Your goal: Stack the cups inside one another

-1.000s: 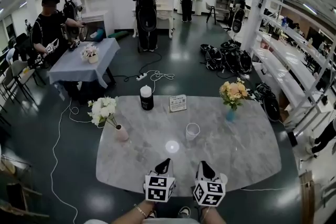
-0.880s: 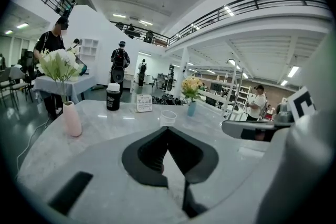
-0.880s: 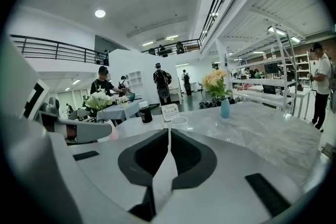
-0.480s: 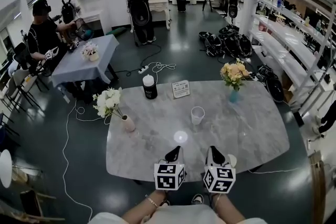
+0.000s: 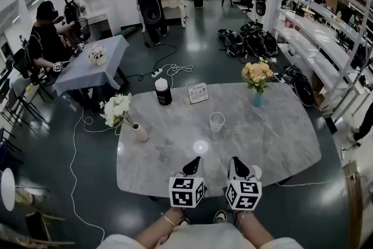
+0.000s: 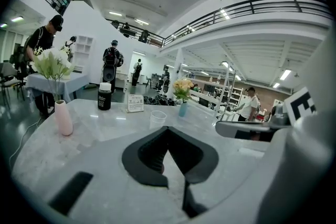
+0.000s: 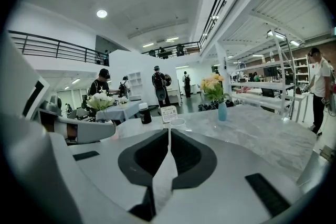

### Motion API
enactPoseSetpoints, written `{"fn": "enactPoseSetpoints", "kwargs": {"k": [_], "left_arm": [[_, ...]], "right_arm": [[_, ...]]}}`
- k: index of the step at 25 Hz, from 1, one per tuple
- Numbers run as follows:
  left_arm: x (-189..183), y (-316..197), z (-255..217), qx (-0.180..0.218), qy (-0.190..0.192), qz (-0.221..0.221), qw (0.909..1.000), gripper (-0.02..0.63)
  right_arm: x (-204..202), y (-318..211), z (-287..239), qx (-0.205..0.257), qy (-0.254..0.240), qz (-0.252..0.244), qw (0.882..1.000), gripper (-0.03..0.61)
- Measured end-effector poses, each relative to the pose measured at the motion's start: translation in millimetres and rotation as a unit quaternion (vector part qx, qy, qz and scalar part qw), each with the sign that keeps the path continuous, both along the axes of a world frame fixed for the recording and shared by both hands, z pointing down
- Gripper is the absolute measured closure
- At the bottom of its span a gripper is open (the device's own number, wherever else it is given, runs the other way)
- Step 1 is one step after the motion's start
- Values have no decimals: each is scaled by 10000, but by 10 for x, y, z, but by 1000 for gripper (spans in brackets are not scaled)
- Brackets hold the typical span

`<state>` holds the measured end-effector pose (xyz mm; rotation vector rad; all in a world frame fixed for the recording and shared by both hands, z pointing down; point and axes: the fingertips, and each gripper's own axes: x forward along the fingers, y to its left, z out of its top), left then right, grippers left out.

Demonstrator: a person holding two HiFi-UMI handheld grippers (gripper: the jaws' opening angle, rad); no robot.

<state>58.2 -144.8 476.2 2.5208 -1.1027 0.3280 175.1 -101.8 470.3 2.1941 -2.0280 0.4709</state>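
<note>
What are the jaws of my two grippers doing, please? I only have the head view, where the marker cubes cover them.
Observer: In its own view, the left gripper is shut, tips together, with nothing between them.
Operator: Thank you. And the right one?
Observer: The right gripper is also shut and empty.
Operator: Which gripper lines up better with the cup?
Observer: The right one. In its view the clear cup stands almost straight beyond the jaw tips, well clear of them.
</note>
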Motion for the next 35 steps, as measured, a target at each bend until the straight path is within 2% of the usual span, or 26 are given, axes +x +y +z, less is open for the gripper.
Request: {"fn": "enactPoseSetpoints", "kwargs": {"k": [11, 19, 27, 35], "left_arm": [[105, -4, -34, 40, -51, 57, 10000, 617], [230, 69, 10, 14, -77, 272, 9996, 617], [525, 288, 113, -65, -176, 741, 9971, 617], [830, 609, 365, -285, -367, 1300, 9904, 617]], "right_arm": [[91, 37, -31, -4, 12, 47, 10000, 558], [154, 126, -65, 52, 51, 147, 9999, 558], [481, 530, 13, -55, 36, 809, 9967, 558], [778, 1071, 285, -314, -88, 1556, 9873, 558]]}}
